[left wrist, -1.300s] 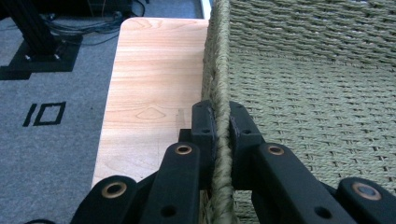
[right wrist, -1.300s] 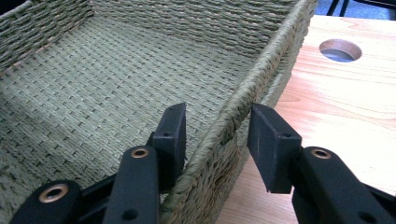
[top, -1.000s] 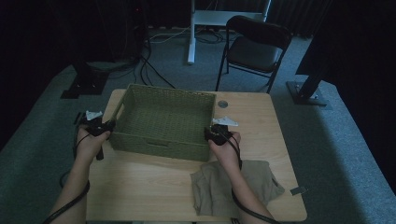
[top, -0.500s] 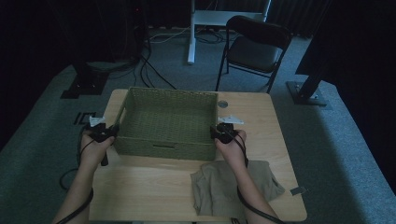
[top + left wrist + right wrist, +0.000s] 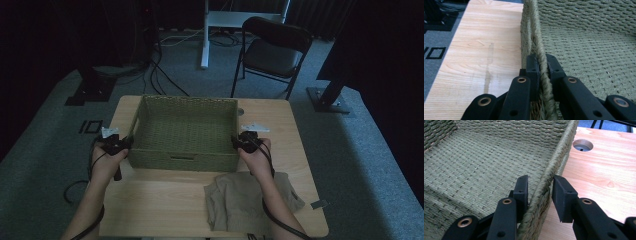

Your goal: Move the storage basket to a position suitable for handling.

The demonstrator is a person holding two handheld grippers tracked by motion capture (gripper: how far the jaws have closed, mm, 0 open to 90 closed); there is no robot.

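A woven green basket [image 5: 185, 99] stands on the wooden table [image 5: 150, 210]. My left gripper [image 5: 126, 144] is at its left side wall, shut on the rope rim, which runs up between the two black pads [image 5: 533, 68] in the left gripper view [image 5: 542, 61]. My right gripper [image 5: 236, 142] is at the right side wall. Its jaws straddle that rim [image 5: 556, 160] at a slant and bear on it, one pad inside the basket and one outside [image 5: 540, 183]. The basket's inside [image 5: 486, 165] is bare weave.
A crumpled olive cloth [image 5: 245, 200] lies at the table's front right, under my right forearm. A round cable hole [image 5: 582, 145] sits in the tabletop just beyond the basket's right corner. A black chair [image 5: 272, 47] stands behind the table.
The basket has slid a little to the right across the table, with both hands moving along at its sides. Both grippers stay on the rims.
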